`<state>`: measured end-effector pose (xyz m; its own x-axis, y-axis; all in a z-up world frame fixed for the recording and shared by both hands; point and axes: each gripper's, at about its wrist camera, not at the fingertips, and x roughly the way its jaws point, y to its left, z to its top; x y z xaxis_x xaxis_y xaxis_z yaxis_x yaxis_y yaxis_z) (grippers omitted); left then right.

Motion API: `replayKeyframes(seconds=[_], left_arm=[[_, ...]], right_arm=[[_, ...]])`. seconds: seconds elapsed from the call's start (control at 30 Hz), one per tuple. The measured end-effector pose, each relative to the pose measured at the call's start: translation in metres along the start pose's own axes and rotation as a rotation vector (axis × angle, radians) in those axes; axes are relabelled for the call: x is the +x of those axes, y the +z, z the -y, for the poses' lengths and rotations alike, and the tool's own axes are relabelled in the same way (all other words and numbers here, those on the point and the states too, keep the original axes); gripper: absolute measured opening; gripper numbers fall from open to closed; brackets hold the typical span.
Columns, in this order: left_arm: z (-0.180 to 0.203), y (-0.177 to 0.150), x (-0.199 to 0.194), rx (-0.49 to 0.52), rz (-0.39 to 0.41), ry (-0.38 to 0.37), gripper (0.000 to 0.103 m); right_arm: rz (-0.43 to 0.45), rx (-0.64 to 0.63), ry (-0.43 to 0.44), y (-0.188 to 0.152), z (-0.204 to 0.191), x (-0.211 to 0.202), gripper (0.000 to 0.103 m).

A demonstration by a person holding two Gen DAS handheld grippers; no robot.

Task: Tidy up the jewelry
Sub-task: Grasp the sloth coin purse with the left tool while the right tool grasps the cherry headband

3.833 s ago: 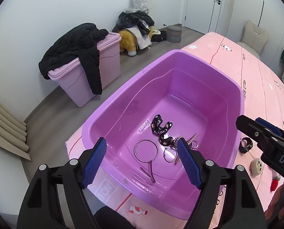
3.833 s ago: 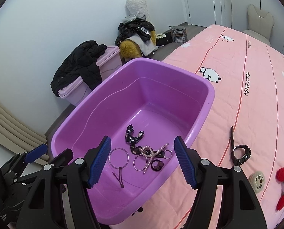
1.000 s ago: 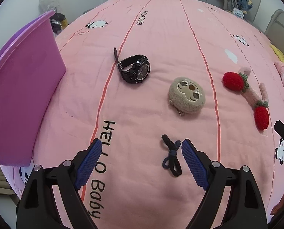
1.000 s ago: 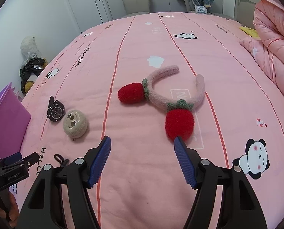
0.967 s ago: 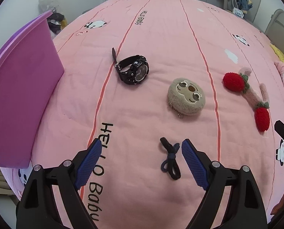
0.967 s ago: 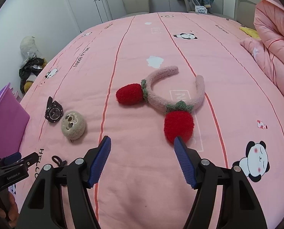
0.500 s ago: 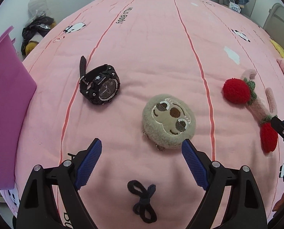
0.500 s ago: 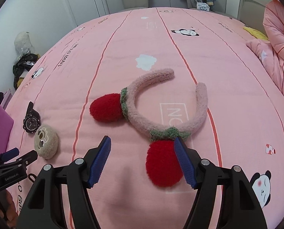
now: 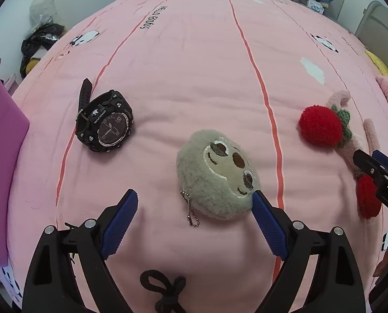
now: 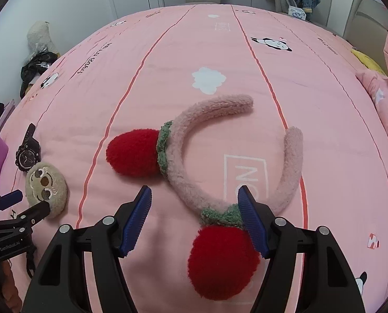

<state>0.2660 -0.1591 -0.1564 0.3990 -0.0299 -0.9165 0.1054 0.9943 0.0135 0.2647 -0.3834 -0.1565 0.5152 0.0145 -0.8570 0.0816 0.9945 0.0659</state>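
My left gripper (image 9: 195,210) is spread over the plush (image 9: 217,174) and has just been widening; its right pad reaches the plush's edge without squeezing. I should drop lower and centre before closing. My right gripper (image 10: 194,210) gapes, unclamped, above the headband (image 10: 220,156), whose arch lies flat on the bed (image 10: 220,39), tips pointing away. The watch (image 9: 103,125) lies beside the plush.

Pink panda-print bedspread (image 9: 194,60), black watch (image 9: 103,125), beige plush pouch (image 9: 217,174), pink headband (image 10: 191,182) (red strawberries).
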Motion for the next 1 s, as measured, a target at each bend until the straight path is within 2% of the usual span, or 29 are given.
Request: replayKeyframes(seconds=[0.4, 0.63, 0.7, 0.77, 0.83, 0.87, 1.0], left_arm=[[0.016, -0.001, 0.023, 0.004, -0.04, -0.035, 0.088], [0.021, 0.01, 0.039, -0.015, -0.045, -0.015, 0.088], [0.021, 0.012, 0.04, -0.024, -0.042, -0.013, 0.087], [0.02, 0.012, 0.039, -0.03, -0.038, -0.02, 0.079], [0.021, 0.011, 0.036, -0.022, -0.025, -0.021, 0.07], [0.021, 0.011, 0.036, -0.015, -0.019, -0.017, 0.063], [0.013, 0.009, 0.032, -0.024, -0.009, -0.042, 0.054]], right_arm=[[-0.062, -0.087, -0.017, 0.009, -0.008, 0.029, 0.066], [-0.051, -0.097, -0.036, 0.008, -0.011, 0.042, 0.066], [-0.043, -0.109, -0.047, 0.007, -0.013, 0.044, 0.065], [-0.035, -0.111, -0.05, 0.006, -0.013, 0.045, 0.064], [-0.031, -0.112, -0.049, 0.007, -0.014, 0.045, 0.053], [-0.031, -0.116, -0.049, 0.008, -0.014, 0.045, 0.039], [-0.033, -0.141, -0.042, 0.008, -0.019, 0.044, 0.028]])
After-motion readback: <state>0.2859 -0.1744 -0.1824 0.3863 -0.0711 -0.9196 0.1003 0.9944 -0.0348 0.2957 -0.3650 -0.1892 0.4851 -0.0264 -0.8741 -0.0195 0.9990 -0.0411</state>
